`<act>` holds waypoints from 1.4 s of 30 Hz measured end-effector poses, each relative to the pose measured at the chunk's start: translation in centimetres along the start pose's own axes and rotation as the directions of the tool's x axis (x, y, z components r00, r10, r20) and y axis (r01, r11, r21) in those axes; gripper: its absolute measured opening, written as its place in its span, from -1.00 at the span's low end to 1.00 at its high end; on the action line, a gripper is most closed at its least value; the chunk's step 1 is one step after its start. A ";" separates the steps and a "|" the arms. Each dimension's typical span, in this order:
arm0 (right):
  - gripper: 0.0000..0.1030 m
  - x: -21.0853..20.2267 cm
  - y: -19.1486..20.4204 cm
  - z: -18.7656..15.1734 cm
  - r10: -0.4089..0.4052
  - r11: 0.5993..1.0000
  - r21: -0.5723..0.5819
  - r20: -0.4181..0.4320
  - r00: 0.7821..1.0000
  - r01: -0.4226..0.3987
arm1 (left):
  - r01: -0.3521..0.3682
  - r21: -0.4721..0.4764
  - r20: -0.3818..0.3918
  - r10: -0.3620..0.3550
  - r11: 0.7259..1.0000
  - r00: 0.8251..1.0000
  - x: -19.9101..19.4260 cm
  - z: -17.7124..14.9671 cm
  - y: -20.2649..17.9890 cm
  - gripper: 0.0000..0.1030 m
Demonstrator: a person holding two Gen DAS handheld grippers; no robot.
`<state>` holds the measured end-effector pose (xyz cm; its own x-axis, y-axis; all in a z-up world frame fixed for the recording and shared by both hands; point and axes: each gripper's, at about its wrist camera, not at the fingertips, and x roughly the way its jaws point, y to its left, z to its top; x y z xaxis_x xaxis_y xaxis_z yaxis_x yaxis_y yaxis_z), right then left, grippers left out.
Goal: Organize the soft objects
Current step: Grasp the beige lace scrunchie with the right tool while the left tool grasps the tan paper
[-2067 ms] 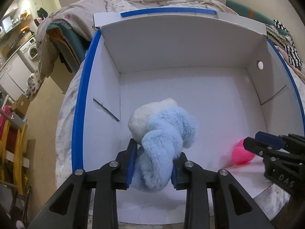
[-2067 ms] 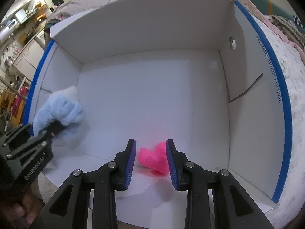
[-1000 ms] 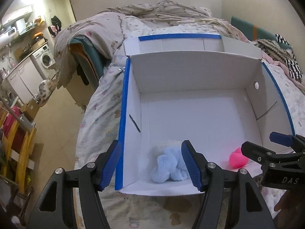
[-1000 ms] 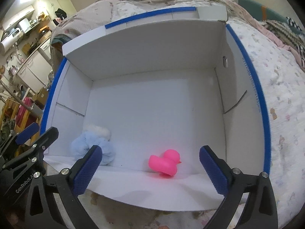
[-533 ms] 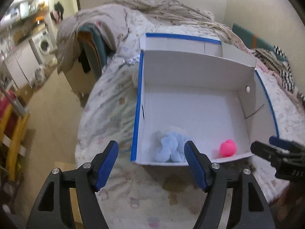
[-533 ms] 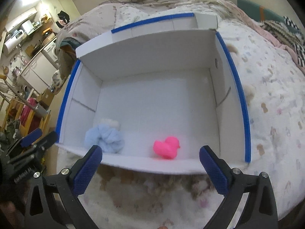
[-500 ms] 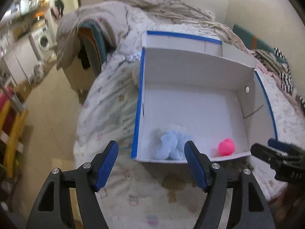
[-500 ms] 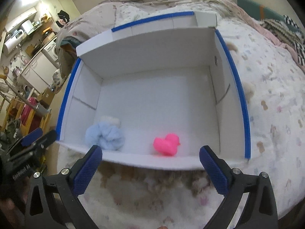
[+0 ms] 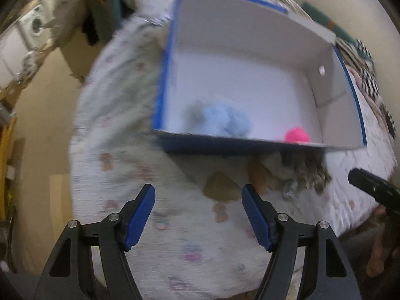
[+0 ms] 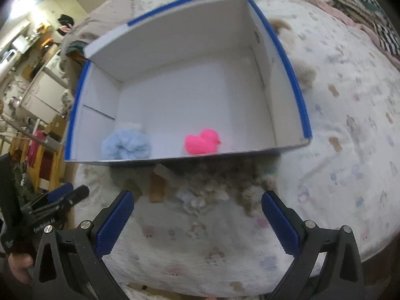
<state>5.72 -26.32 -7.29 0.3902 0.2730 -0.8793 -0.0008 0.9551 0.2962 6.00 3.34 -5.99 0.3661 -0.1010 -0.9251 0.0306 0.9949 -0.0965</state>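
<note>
At the left edge of the room stand a washing machine [image 9: 35,26] and pale cabinets, blurred. A bed with a crinkled quilt [image 9: 120,115] printed with small pastel figures bears one open white cardboard box [image 10: 190,57] edged in blue tape. Two soft things lie along its near wall: a fluffy light-blue plush [image 10: 126,143] toward the left corner, and a smooth, rounded pink duck [image 10: 202,142] right of it, apart from the plush. The left gripper [image 9: 197,211] hangs over the quilt short of the box, its blue ribbed pads spread wide, nothing between them. The right gripper [image 10: 197,221] likewise gapes wide and empty.
</note>
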 end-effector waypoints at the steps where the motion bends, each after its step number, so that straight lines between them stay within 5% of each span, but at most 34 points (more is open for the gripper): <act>1: 1.00 0.1 -0.3 0.0 -0.006 1.000 0.008 -0.004 1.000 0.006 | 0.006 0.011 -0.012 -0.005 1.000 1.000 0.5 0.0 -0.4 0.34; 7: 1.00 0.5 -2.0 0.4 0.005 0.997 0.076 -0.016 1.000 -0.004 | 0.000 0.033 -0.089 0.003 0.999 0.996 4.7 0.6 -1.8 0.22; 9: 1.00 0.5 -2.6 0.5 0.011 0.995 0.096 -0.019 1.000 -0.009 | 0.004 0.032 -0.122 0.000 0.999 0.992 6.0 0.8 -2.1 0.03; 14: 1.00 0.9 -4.1 0.5 -0.015 0.991 0.132 -0.025 1.000 0.018 | 0.025 0.029 -0.183 -0.019 0.999 0.983 8.3 0.8 -2.9 0.02; 23: 1.00 4.4 -7.2 0.0 -0.074 0.970 0.222 -0.126 0.989 0.100 | 0.068 0.033 -0.242 -0.059 0.997 0.968 9.6 0.7 -3.6 -0.73; 27: 1.00 6.0 -8.1 0.2 -0.102 0.957 0.255 -0.151 0.983 0.139 | 0.078 0.039 -0.228 -0.067 0.996 0.971 8.5 0.4 -3.8 -0.77; 28: 0.94 6.3 -8.2 0.2 -0.113 0.956 0.250 -0.156 0.981 0.150 | 0.071 0.042 -0.216 -0.061 0.997 0.975 8.1 0.4 -3.8 -0.77; 30: 0.46 7.2 -8.0 0.3 -0.120 0.958 0.237 -0.175 0.977 0.160 | 0.073 0.028 -0.203 -0.066 0.997 0.977 7.5 0.4 -3.4 -0.78; 34: 0.07 8.5 -7.0 0.4 -0.094 0.971 0.199 -0.198 0.976 0.134 | 0.056 0.006 -0.174 -0.054 0.998 0.983 6.2 0.3 -2.3 -0.78; 36: -0.47 8.9 -6.6 0.3 -0.079 0.975 0.185 -0.214 0.974 0.120 | 0.054 -0.007 -0.160 -0.055 0.999 0.986 5.5 0.1 -1.7 -0.78; 38: -0.74 8.8 -6.5 0.1 -0.077 0.978 0.175 -0.213 0.974 0.116 | 0.048 -0.011 -0.147 -0.049 0.999 0.988 5.2 0.0 -2.3 -0.78; 42: -0.79 7.6 -6.2 0.1 -0.077 0.981 0.161 -0.178 0.981 0.106 | 0.040 -0.034 -0.134 -0.044 0.999 0.990 4.4 -0.4 -2.1 -0.78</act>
<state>8.77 -30.13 -15.78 0.2193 0.2148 -0.9517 0.1886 0.9477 0.2574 7.15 0.83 -10.01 0.2367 -0.1449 -0.9607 0.0139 0.9892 -0.1458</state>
